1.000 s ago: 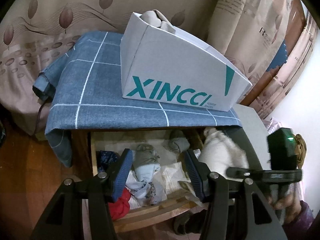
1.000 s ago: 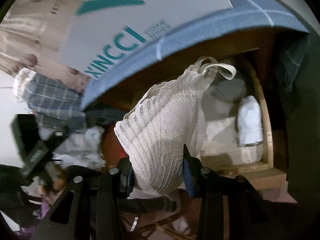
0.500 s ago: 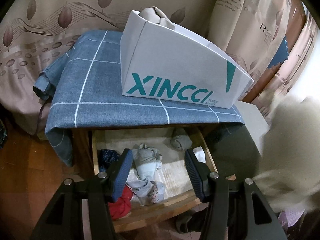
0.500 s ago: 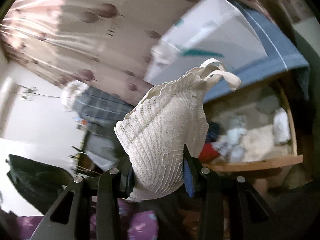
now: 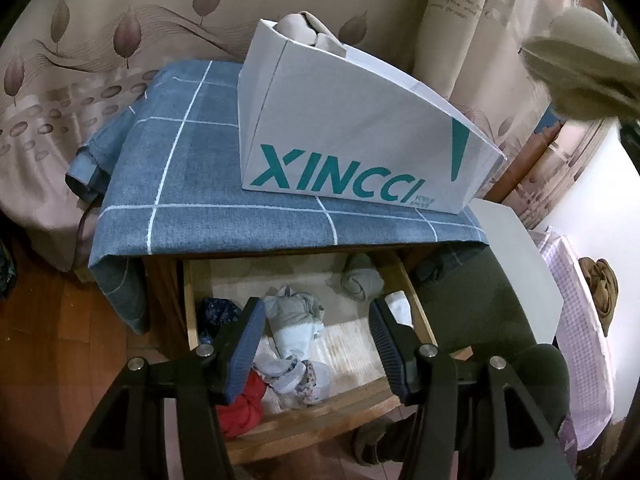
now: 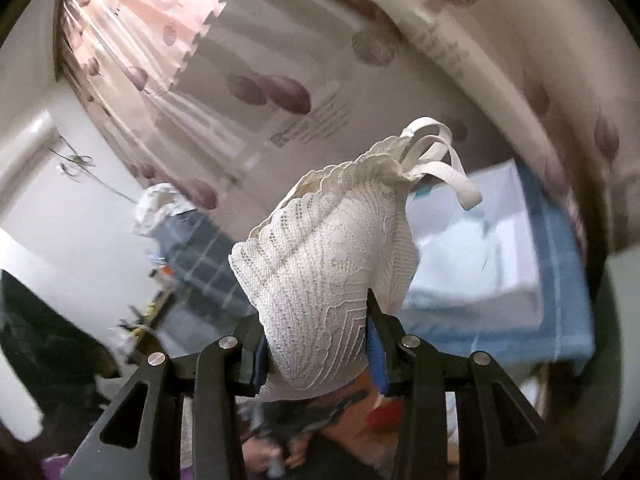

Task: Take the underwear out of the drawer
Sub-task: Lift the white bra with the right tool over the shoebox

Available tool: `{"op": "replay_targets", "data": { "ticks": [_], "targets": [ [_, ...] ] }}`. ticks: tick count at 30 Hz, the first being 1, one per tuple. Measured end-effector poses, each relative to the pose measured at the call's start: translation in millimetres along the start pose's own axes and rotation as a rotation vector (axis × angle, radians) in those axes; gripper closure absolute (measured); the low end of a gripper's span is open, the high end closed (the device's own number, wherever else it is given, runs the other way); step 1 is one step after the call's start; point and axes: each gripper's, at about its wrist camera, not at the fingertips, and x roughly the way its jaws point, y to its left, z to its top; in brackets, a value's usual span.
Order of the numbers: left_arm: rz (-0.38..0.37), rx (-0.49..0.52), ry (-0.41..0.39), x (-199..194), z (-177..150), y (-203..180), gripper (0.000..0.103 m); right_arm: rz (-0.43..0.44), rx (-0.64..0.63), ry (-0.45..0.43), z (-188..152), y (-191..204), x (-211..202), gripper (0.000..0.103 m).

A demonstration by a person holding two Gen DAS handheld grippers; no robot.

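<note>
A patterned curtain fills the back of both views, with a pale wall to one side in the right wrist view. In front of the curtain stands a cabinet under a blue checked cloth, and on the cloth sits a white box lettered XINCCI, with beige fabric poking from its top. The right wrist view shows the box and cloth only as a blur at its right side.

Below the cloth edge the wooden drawer stands pulled open. Inside lie loose clothes: a pale blue bundle, a grey roll near the back, a red piece at the front and a dark blue one by the left wall.

The left gripper hangs over the drawer's front half, its fingers apart with nothing between them.

The right gripper is clamped on the white lace underwear, which is out of the drawer and up in the air before the curtain; its straps curl at the top. In the left wrist view it shows as a pale blur at the upper right.
</note>
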Motion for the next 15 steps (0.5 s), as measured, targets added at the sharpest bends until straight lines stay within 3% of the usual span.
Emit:
{"op": "replay_targets", "data": {
  "ticks": [6,15],
  "targets": [
    [0.002,0.005,0.011,2,0,-1,0.048,-0.185,-0.063,0.007,38,-35,43,0.066],
    [0.009,0.035,0.029,8,-2,-7,0.048,-0.537,-0.357,0.181,40,-55,123,0.067]
  ]
}}
